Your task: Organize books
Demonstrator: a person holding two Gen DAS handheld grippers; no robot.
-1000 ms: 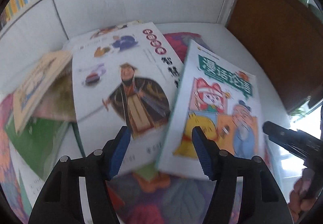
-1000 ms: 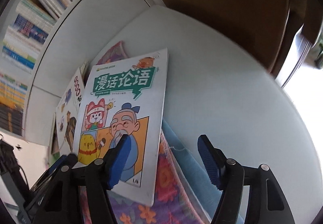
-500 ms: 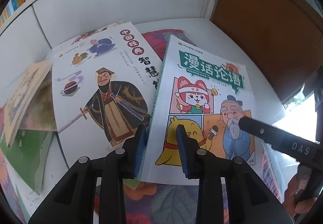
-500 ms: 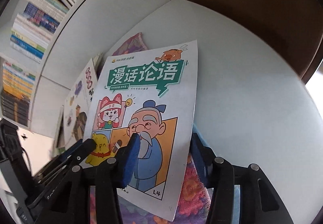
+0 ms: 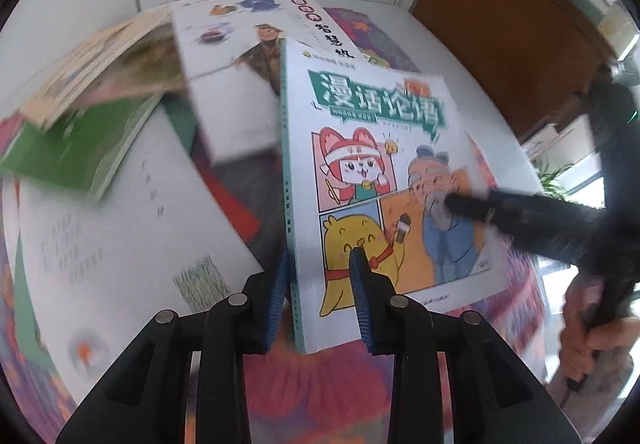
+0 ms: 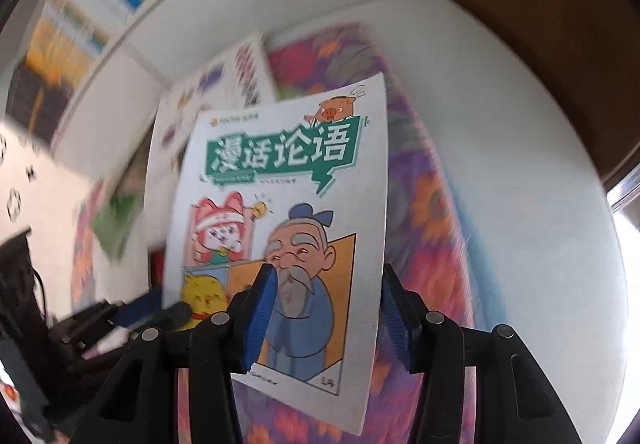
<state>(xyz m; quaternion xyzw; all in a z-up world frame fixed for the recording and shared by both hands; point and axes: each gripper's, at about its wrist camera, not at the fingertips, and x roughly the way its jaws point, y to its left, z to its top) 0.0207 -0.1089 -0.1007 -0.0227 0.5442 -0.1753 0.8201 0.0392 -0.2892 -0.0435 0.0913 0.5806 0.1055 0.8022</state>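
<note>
The comic book (image 5: 380,164) with a green title banner is tilted up off the pile, and it also fills the right wrist view (image 6: 280,164). My left gripper (image 5: 320,296) is shut on its near spine corner, one blue pad on each side. My right gripper (image 6: 328,276) straddles the book's right edge. Its left finger lies over the cover and its right finger sits just outside the edge, so the jaws stand wide apart. In the left wrist view one of the right gripper's fingers (image 5: 480,204) reaches across the old man's picture.
Several books lie scattered on the white table (image 6: 520,164): a white one with a robed man (image 5: 240,56), a green one (image 5: 80,148), and a flowered purple cover (image 6: 424,204) beneath. A brown wooden panel (image 5: 500,24) stands at right, with bookshelves (image 6: 100,4) behind. A person's hand (image 5: 588,328) holds the right gripper.
My left jaws closed onto the comic book's spine corner and the book rose off the pile. The right gripper slid over the cover, rolled and narrowed its jaws.
</note>
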